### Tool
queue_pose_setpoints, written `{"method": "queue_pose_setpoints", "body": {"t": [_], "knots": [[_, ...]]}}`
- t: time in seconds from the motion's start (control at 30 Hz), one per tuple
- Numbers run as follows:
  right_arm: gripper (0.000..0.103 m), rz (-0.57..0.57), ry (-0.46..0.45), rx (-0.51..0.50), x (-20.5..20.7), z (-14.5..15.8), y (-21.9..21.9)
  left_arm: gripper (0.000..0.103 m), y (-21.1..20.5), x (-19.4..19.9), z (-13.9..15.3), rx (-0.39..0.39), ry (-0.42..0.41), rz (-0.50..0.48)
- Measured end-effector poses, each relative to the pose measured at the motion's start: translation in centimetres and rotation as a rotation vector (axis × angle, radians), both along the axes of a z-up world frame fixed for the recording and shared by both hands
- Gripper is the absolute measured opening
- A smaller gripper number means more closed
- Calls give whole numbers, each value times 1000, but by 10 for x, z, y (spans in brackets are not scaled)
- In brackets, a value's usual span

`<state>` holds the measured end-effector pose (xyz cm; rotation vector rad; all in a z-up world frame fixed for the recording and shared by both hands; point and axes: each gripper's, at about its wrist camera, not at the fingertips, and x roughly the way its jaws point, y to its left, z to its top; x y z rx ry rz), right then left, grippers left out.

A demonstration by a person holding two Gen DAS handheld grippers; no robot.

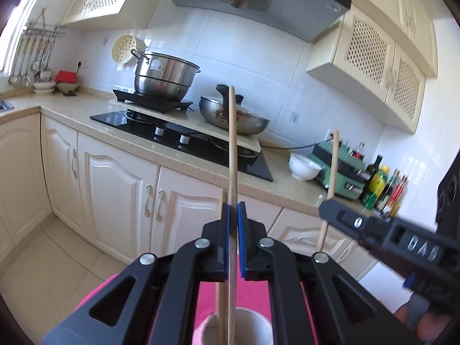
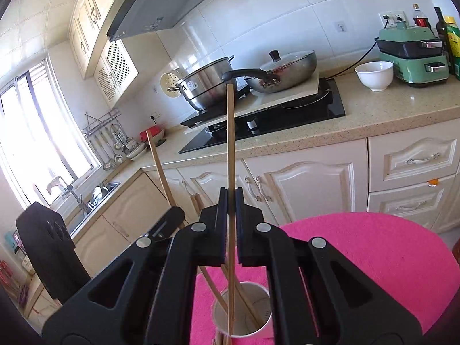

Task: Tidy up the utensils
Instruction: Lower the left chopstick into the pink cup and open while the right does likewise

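In the left wrist view my left gripper [image 1: 233,210] is shut on a wooden chopstick [image 1: 232,143] that stands nearly upright. Its lower end reaches down over the white paper cup [image 1: 253,325] on the pink cloth [image 1: 253,293]. A second chopstick [image 1: 220,273] leans just left of it. My right gripper [image 1: 326,210] enters from the right, holding another chopstick [image 1: 333,164]. In the right wrist view my right gripper [image 2: 230,195] is shut on an upright chopstick [image 2: 230,143] whose tip sits inside the cup [image 2: 244,313] among other chopsticks. The left gripper [image 2: 174,214] with its chopstick [image 2: 156,158] shows at the left.
Beyond the pink cloth [image 2: 373,253] runs a counter with a black stove [image 2: 287,115], a steel pot [image 2: 207,86], a lidded wok [image 2: 287,69], a white bowl [image 2: 373,74], a green appliance [image 2: 414,54] and bottles [image 1: 379,187]. A sink [image 2: 97,192] lies at the left under the window.
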<state>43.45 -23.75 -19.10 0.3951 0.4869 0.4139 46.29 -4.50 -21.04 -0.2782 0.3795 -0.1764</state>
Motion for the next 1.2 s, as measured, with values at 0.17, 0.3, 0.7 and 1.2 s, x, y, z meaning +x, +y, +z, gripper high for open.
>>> {"method": "queue_pose_setpoints", "body": {"t": [0.17,0.3,0.7,1.2], "knots": [[5,3,-7,-29,6,-15,6,5,-2,4,-27,44,58,44],[5,21,-12,-56,9,-24,14,5,-5,0,-41,60,86,51],[6,52,-23,-120,9,-32,27,6,-5,-17,-55,75,127,22],[6,70,-18,-167,-6,-43,29,18,-7,-32,-57,77,139,-3]]}}
